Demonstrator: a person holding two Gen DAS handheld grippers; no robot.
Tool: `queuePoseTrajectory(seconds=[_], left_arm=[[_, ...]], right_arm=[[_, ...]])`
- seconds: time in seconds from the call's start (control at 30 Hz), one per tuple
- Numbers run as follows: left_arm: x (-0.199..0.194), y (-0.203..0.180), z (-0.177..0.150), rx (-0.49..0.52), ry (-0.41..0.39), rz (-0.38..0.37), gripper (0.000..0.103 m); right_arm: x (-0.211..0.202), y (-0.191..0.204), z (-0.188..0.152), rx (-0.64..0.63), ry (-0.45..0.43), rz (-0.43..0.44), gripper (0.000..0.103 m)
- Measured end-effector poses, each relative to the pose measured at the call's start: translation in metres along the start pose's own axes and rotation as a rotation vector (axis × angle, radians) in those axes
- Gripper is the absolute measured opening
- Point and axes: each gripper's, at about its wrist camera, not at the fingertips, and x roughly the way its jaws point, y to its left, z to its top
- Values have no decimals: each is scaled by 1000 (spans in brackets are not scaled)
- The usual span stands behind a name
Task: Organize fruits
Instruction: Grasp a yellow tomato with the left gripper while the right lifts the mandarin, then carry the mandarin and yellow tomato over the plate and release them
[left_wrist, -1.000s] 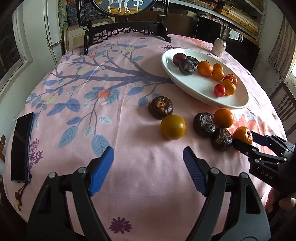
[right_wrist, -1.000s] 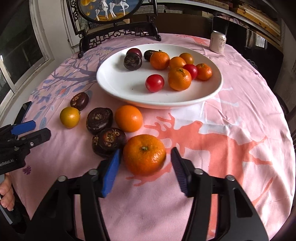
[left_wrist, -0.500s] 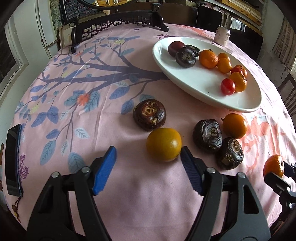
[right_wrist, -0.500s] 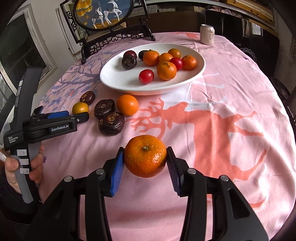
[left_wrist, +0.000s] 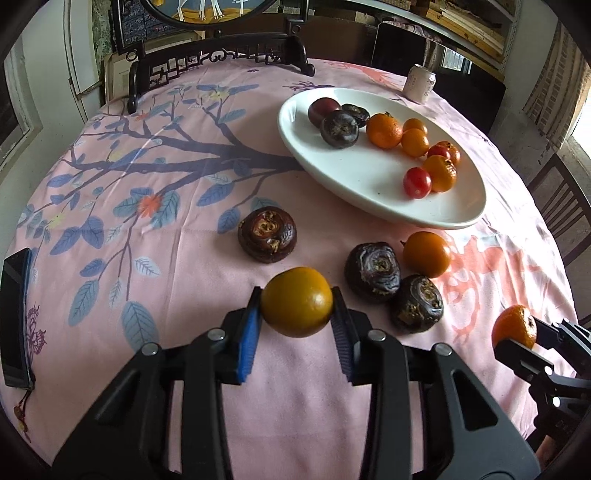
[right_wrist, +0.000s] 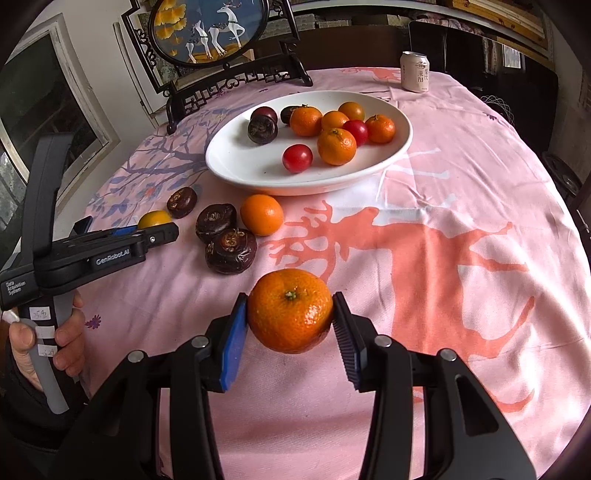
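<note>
My left gripper (left_wrist: 296, 314) is shut on a yellow-orange fruit (left_wrist: 297, 301) just above the pink cloth. My right gripper (right_wrist: 290, 314) is shut on a mandarin (right_wrist: 290, 310) and holds it above the cloth; that mandarin also shows at the right of the left wrist view (left_wrist: 514, 326). On the cloth lie three dark brown fruits (left_wrist: 267, 234) (left_wrist: 372, 266) (left_wrist: 417, 302) and one orange (left_wrist: 426, 254). A white plate (left_wrist: 369, 195) further back holds several mandarins, red tomatoes and dark fruits. In the right wrist view the left gripper (right_wrist: 162, 230) is at the left, holding the yellow fruit (right_wrist: 154, 218).
A black phone (left_wrist: 14, 317) lies at the table's left edge. A drink can (right_wrist: 414, 71) stands behind the plate. A dark wooden stand with a round deer picture (right_wrist: 207, 33) is at the back. A chair (left_wrist: 565, 214) is to the right.
My left gripper moved forward and closed on the yellow-orange fruit. My right gripper, closed on the mandarin since half a second ago, has lifted it and drawn back from the other fruits.
</note>
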Motion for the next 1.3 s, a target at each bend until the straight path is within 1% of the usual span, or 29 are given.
queuePoseTrajectory(seconds=[0.23,0.43,0.57,0.67,0.8,0.9,0.97,1.1,1.2,1.3], left_arm=[[-30,-11,-8,31,-32,-51,36],[-44,-13,-2,39,-66,-57,36],[-43,-14,8,45,-61,-59,36],[-39,-17,30,56,-50,-71,36],[-21,-20,82,60,-34,-53,36],[7,-23,122,56,-4,-16,36],[30,-24,140,42,28,-3,36],[65,-30,156,39,78,-7,36],[80,-32,159,36,98,-13,37],[87,-33,163,34,102,-14,37]], right_arm=[[-2,2,3,0,-8,-2,46],[-2,3,6,-4,-10,-5,46],[0,5,13,-13,-6,4,46],[1,9,31,-38,-13,13,46],[9,17,76,-93,-35,11,46],[29,15,115,-101,-36,12,45],[48,11,137,-104,-26,-4,45],[84,1,162,-100,17,-48,45],[101,-4,168,-93,47,-56,45],[108,-5,169,-92,49,-55,45]])
